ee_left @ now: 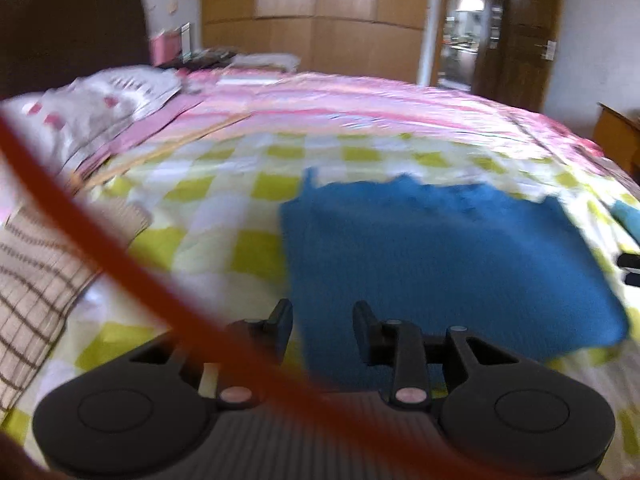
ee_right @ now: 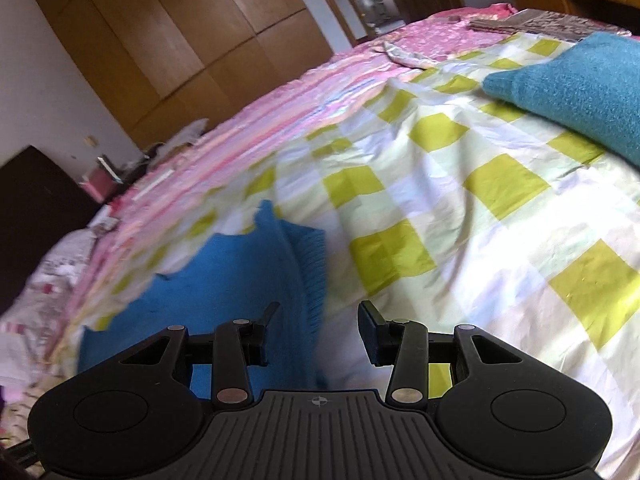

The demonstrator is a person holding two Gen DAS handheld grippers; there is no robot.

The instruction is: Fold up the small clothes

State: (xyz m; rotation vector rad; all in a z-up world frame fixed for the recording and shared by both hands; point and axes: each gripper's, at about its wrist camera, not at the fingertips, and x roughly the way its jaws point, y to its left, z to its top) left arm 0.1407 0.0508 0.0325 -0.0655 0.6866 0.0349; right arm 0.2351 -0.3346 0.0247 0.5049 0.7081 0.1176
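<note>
A blue knitted garment (ee_left: 448, 264) lies flat on the green-and-white checked sheet (ee_left: 224, 208). My left gripper (ee_left: 322, 320) is open and empty, hovering over the garment's near left edge. In the right wrist view the same blue garment (ee_right: 236, 276) lies at lower left, its ribbed hem (ee_right: 312, 276) facing right. My right gripper (ee_right: 318, 320) is open and empty, just above that hem edge. The right gripper's tip (ee_left: 630, 268) shows at the right edge of the left wrist view.
A teal knitted piece (ee_right: 576, 84) lies at the far right. A beige checked garment (ee_left: 44, 276) lies at left. A pink bedspread (ee_left: 360, 96), a grey-pink pillow (ee_left: 100, 108) and wooden wardrobes (ee_left: 320, 12) are behind. A red cable (ee_left: 120, 264) crosses the left lens.
</note>
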